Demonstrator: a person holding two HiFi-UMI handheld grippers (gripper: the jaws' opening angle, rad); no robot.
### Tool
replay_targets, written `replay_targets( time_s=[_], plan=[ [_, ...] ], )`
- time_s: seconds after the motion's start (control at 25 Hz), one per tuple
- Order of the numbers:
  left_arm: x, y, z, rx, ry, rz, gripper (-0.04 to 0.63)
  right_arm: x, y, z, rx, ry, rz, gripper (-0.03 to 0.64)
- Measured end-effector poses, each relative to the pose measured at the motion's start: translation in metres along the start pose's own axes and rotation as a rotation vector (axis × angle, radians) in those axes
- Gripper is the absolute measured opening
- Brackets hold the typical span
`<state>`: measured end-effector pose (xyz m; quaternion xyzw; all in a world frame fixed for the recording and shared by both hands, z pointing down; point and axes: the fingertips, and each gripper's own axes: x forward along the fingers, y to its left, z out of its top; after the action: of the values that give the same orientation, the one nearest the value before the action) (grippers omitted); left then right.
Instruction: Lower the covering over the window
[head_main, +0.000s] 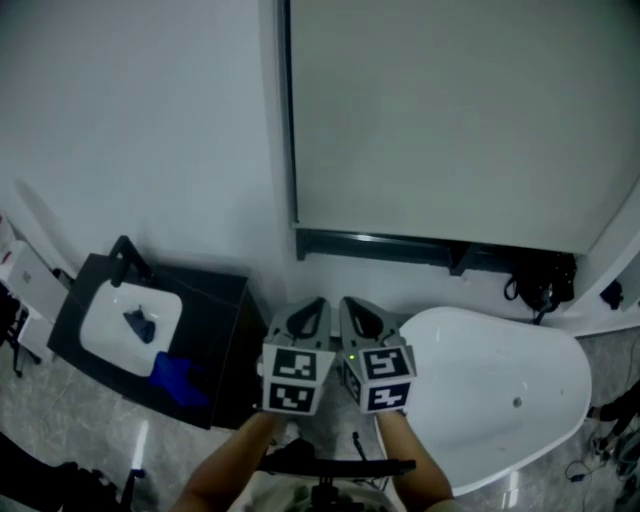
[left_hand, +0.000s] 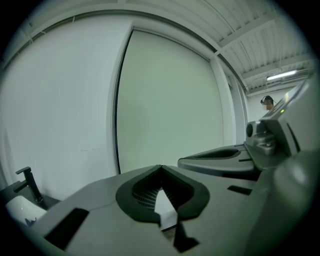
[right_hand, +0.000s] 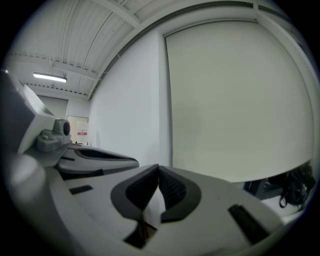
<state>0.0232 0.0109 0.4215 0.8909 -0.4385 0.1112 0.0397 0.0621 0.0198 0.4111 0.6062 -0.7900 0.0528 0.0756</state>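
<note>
The blind (head_main: 450, 120) hung almost fully down. Just below it, the left gripper (head_main: 316, 305) and right gripper (head_main: 348, 305) sat side by side, jaws pressed together on nothing. Pushed forward so, they would likely dent the fabric, not catch it.

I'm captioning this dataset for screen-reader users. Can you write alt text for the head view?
The left gripper and right gripper, both shut and empty, are held side by side facing a pale blind that covers the window. A white bathtub stands at right, a black washstand with white basin at left.
</note>
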Motion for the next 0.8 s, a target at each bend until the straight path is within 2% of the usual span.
replay_targets(
  time_s=[0.48, 0.8],
  plan=[
    [0.054, 0.089, 0.037, 0.008, -0.042, -0.026, 0.017, 0.102, 0.003, 0.041, -0.026, -0.027, -0.019, 0.017],
    [0.070, 0.123, 0.048, 0.012, -0.052, 0.002, 0.017, 0.148, -0.005, 0.065, -0.025, -0.072, 0.042, 0.017]
  ],
)
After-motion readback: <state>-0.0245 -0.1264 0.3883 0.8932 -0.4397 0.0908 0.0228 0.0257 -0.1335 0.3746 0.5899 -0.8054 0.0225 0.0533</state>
